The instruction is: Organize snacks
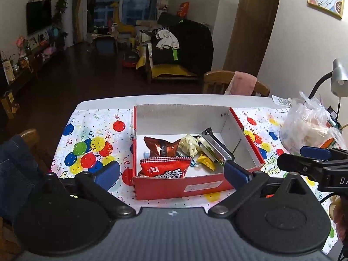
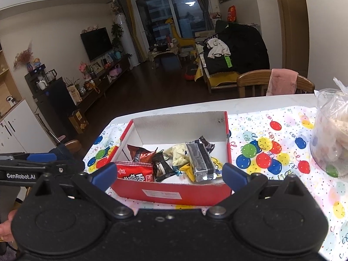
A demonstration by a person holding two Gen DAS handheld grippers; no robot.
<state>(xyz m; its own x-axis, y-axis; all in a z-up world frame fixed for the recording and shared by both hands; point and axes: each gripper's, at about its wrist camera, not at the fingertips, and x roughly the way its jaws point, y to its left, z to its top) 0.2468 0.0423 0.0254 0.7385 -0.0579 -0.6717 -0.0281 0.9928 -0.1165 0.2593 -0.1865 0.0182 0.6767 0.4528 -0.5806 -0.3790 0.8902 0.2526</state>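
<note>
A red cardboard box (image 1: 180, 187) (image 2: 169, 192) with a white inside sits on the balloon-print tablecloth. Several snack packs lie in it: a red bag (image 1: 165, 168) (image 2: 134, 174) at the near left, a brown wrapper (image 1: 162, 148) (image 2: 162, 166), a pale yellow pack (image 1: 189, 145) (image 2: 178, 154), a silver and black pack (image 1: 214, 150) (image 2: 201, 161) and a small yellow pack (image 1: 205, 161). My left gripper (image 1: 171, 175) hangs open in front of the box with nothing between its blue pads. My right gripper (image 2: 169, 175) is open too, empty, just before the box's near wall. The right gripper (image 1: 313, 158) shows at the right edge of the left wrist view.
A clear plastic bag (image 1: 308, 128) (image 2: 330, 139) of food stands on the table at the right, by a grey lamp (image 1: 338, 78). A wooden chair (image 1: 235, 82) (image 2: 274, 84) with a pink cloth stands behind the table. Another chair (image 1: 30, 137) is at the left.
</note>
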